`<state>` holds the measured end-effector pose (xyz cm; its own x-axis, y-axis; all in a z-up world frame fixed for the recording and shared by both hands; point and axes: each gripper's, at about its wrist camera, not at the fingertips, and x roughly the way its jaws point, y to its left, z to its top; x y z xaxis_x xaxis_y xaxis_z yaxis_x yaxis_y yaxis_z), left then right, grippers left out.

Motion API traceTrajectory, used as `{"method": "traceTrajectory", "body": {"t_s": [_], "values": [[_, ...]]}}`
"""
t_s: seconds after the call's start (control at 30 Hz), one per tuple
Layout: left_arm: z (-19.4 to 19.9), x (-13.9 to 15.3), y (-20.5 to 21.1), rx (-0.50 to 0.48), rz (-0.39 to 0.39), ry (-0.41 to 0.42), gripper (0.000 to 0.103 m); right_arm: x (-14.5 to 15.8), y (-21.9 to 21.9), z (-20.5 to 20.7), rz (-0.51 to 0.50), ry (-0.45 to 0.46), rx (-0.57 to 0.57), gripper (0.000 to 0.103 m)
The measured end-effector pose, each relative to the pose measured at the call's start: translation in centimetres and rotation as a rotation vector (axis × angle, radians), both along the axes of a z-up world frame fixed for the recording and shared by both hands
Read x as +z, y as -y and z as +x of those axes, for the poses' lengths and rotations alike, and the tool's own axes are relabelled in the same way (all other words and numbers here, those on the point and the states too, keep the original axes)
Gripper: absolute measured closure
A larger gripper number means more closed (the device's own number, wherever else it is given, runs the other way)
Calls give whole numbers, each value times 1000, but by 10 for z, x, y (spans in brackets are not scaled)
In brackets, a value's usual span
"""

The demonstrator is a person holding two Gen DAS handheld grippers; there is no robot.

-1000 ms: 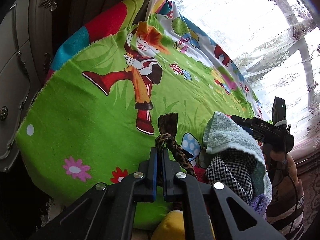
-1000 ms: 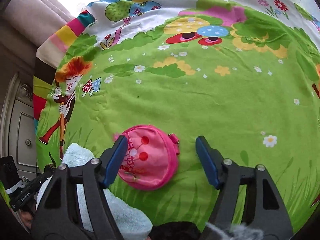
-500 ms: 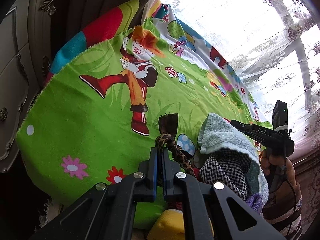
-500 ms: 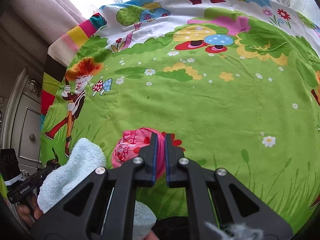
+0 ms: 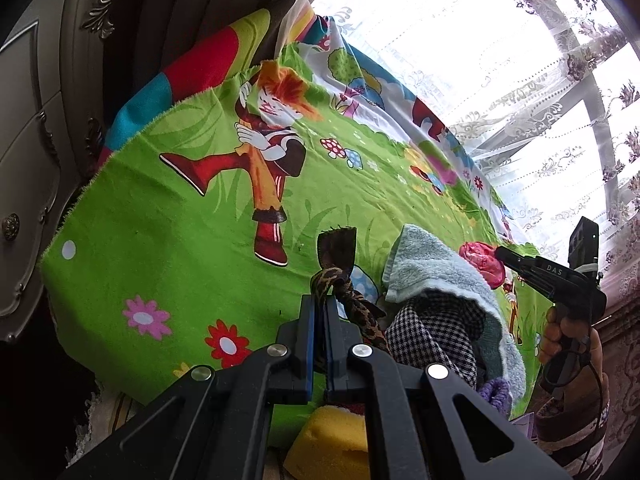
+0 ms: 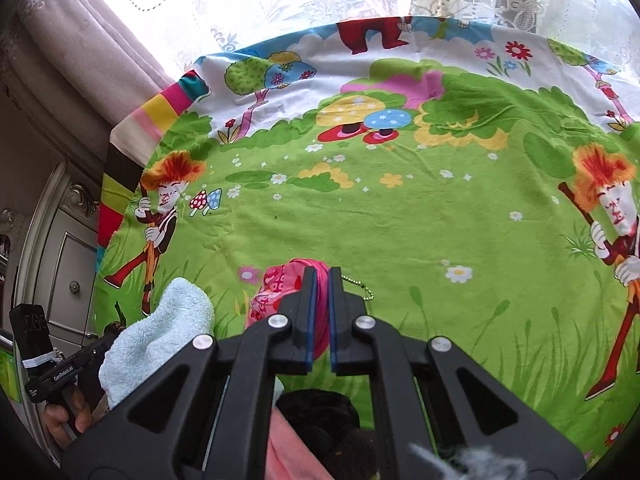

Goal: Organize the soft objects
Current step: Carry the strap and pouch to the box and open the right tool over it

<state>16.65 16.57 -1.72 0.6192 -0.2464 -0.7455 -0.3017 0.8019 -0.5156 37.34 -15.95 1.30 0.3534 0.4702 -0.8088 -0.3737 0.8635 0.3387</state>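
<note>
Bright cartoon-print green sheet (image 6: pixel 400 220) spread below a lace-curtained window, nearly bare. Right gripper (image 6: pixel 322 280) just clamped on the pink pouch (image 6: pixel 276 288), crumpled, bead chain dangling, above the sheet; left gripper (image 5: pixel 319 304) clenched on a leopard-print strap (image 5: pixel 340 284). Probably well along: towel (image 5: pixel 432 268) and checked cloth (image 5: pixel 432 332) bundled together, pouch not yet stowed.

Pink pouch (image 6: pixel 276 292): lower part hidden behind right gripper (image 6: pixel 322 280). Yellow sponge (image 5: pixel 328 440) cut by bottom edge. Dark item (image 6: pixel 320 412) under the right gripper's frame, possibly plush; too obscured to identify.
</note>
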Motion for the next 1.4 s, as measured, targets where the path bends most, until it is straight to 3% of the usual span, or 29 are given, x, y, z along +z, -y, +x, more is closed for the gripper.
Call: {"method": "traceTrajectory", "body": {"t_s": [0.27,0.6,0.87,1.13,1.4], "values": [[-13,33,14,-17,20,70,99,22,71,-36,53,21,-97,96],[-32,75,59,-99,32,145,99,35,170,-116,118,38,-228,96],[-48,98,100,-176,32,185,99,40,249,-194,65,64,-335,96],[-56,109,148,-275,25,196,99,3,322,-262,61,-8,-451,96],[-62,113,206,-399,15,184,99,-65,345,-263,88,-127,-479,96]]}}
